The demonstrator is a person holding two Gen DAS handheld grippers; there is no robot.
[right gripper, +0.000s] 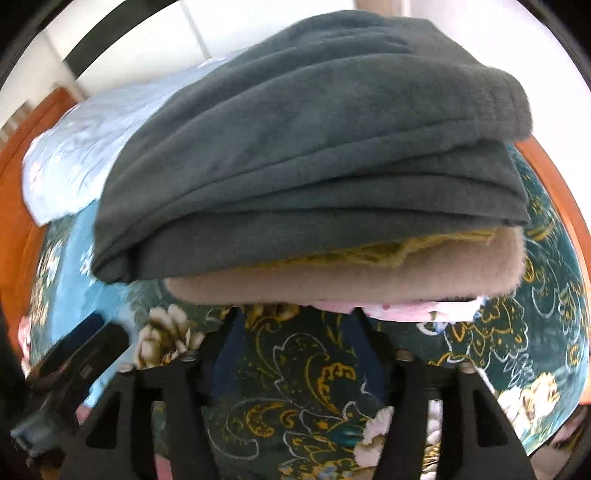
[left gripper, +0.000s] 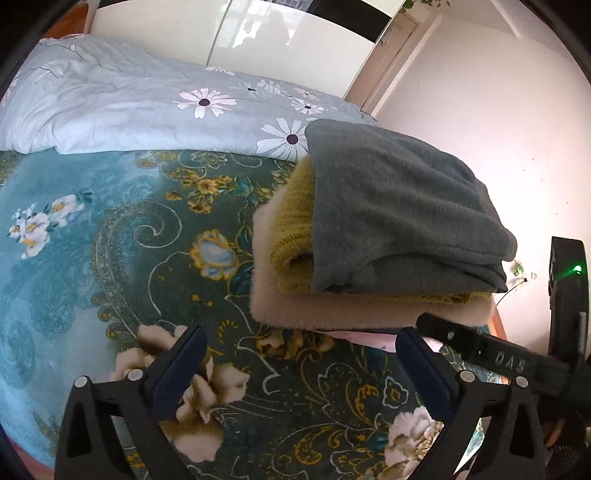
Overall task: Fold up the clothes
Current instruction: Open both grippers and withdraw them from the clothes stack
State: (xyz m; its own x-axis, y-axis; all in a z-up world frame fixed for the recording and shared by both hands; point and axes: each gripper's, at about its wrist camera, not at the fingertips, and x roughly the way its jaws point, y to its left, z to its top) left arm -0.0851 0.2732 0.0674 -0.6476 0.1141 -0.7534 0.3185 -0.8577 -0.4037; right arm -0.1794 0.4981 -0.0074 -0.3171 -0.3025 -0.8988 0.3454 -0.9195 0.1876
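A stack of folded clothes lies on the teal floral bedspread [left gripper: 110,240]. On top is a grey fleece [left gripper: 399,206] [right gripper: 314,147], under it a mustard knit [left gripper: 295,221], then a beige fluffy piece [left gripper: 332,310] [right gripper: 332,280], with a pink garment [right gripper: 424,310] at the bottom. My left gripper [left gripper: 299,336] is open just in front of the stack's left corner, with only bedspread between its fingers. My right gripper [right gripper: 295,314] is open too. Its fingertips [right gripper: 356,325] stand at the stack's front edge, below the beige layer, and clamp nothing.
A pale blue duvet [left gripper: 147,96] with daisies is bunched behind the stack. White wardrobe doors [left gripper: 258,33] stand beyond the bed and a pink wall [left gripper: 480,110] rises on the right. The orange wooden bed frame [right gripper: 14,192] runs along the bed's edge. The other gripper's black housing [left gripper: 498,354] sits close by.
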